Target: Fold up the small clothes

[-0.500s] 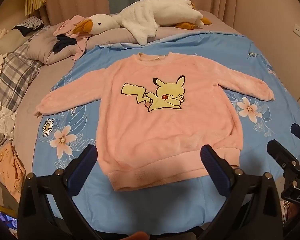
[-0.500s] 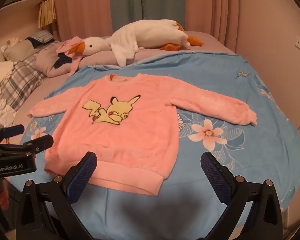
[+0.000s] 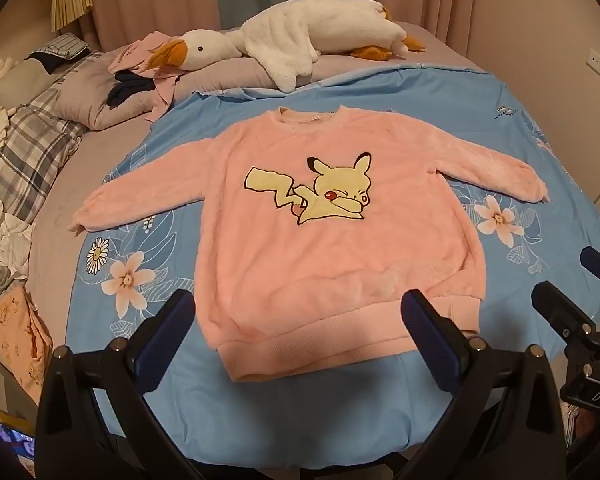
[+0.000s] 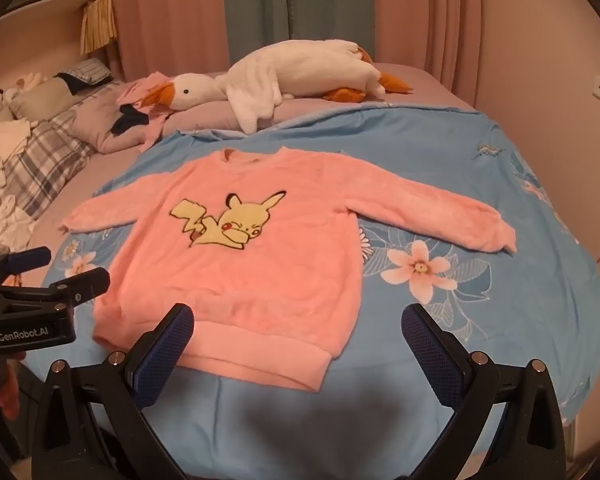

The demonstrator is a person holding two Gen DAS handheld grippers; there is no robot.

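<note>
A pink fleece sweatshirt (image 3: 340, 248) with a yellow cartoon figure lies flat, front up, sleeves spread, on a blue flowered sheet (image 3: 300, 420). It also shows in the right wrist view (image 4: 240, 272). My left gripper (image 3: 298, 320) is open and empty, hovering over the sweatshirt's hem. My right gripper (image 4: 296, 332) is open and empty, over the hem's right part and the sheet beside it. The right gripper shows at the right edge of the left wrist view (image 3: 572, 280), and the left gripper at the left edge of the right wrist view (image 4: 48, 276).
A white plush goose (image 3: 292, 44) lies across the far side of the bed. Pillows and loose clothes (image 3: 24, 152) are heaped on the left. A wall (image 3: 560, 40) runs along the right. Curtains (image 4: 260, 12) hang behind the bed.
</note>
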